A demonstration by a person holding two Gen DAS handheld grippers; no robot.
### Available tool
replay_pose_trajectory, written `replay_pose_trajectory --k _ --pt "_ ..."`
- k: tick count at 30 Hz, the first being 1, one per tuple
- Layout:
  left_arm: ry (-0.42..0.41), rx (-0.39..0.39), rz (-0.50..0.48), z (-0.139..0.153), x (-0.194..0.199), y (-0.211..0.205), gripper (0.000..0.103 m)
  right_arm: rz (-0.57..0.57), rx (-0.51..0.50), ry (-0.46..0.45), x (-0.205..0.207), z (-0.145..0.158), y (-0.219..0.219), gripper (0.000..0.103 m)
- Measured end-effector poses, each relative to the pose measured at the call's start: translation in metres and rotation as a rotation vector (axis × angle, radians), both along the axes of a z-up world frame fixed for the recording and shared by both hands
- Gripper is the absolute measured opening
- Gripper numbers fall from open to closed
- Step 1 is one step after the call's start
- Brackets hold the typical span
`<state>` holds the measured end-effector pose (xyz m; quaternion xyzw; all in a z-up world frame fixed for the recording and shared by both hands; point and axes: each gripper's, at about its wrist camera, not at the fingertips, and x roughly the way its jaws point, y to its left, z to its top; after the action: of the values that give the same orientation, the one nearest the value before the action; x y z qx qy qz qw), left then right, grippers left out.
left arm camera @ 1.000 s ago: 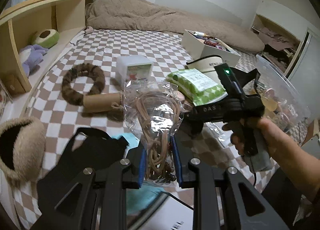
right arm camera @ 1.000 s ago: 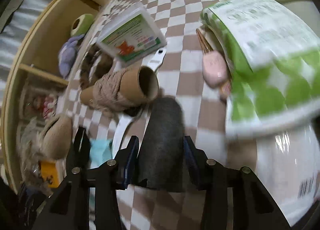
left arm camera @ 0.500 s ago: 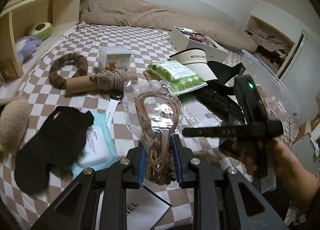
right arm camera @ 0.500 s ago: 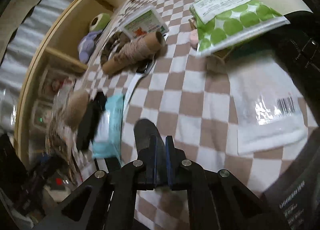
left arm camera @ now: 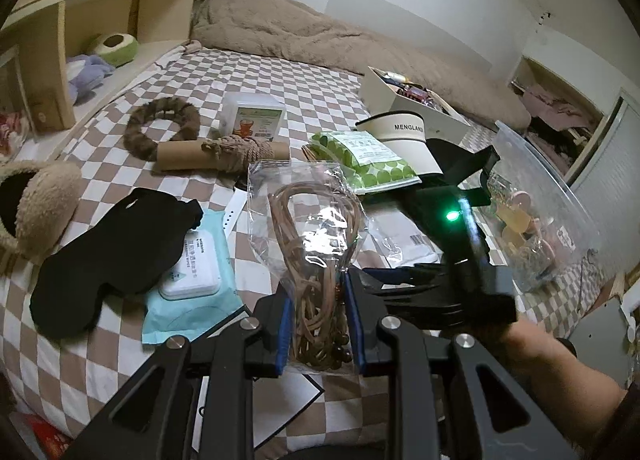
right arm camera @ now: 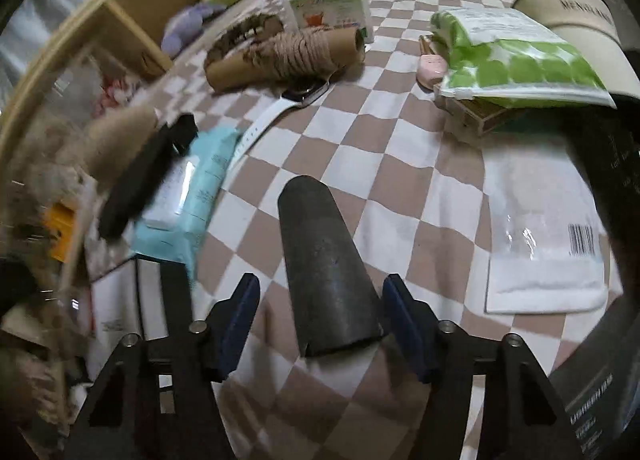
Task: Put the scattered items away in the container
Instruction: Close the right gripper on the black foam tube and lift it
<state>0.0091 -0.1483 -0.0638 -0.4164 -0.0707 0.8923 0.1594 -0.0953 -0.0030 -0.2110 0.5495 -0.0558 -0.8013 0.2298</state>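
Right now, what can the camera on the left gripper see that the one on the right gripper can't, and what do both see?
Only the left wrist view shows the left gripper shut on a clear bag of cords, the clear plastic container and the white box.

Only the right wrist view shows the right gripper, its jaws opening around a dark cylinder, and a pink item.

Both show the green dotted pack, the twine roll and the blue wipes pack.
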Motion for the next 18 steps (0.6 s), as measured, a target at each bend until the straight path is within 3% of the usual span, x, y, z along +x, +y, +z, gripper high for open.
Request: replay_pose_trajectory --k 2,7,18 --pt "-0.003 0.014 0.005 0.0 0.001 0.0 0.024 0.011 0.031 0.006 -0.003 -0.006 -0.004 0.051" --pt "-0.013 0.032 0.015 -0.001 0.005 0.001 0.024 0.04 0.026 0.023 -0.001 -0.009 -0.006 0.047" --pt "-0.021 0.022 0.031 -0.004 0.017 0.012 0.024 -0.174 -0.315 -0.108 0.03 -0.006 0.05 0.045"
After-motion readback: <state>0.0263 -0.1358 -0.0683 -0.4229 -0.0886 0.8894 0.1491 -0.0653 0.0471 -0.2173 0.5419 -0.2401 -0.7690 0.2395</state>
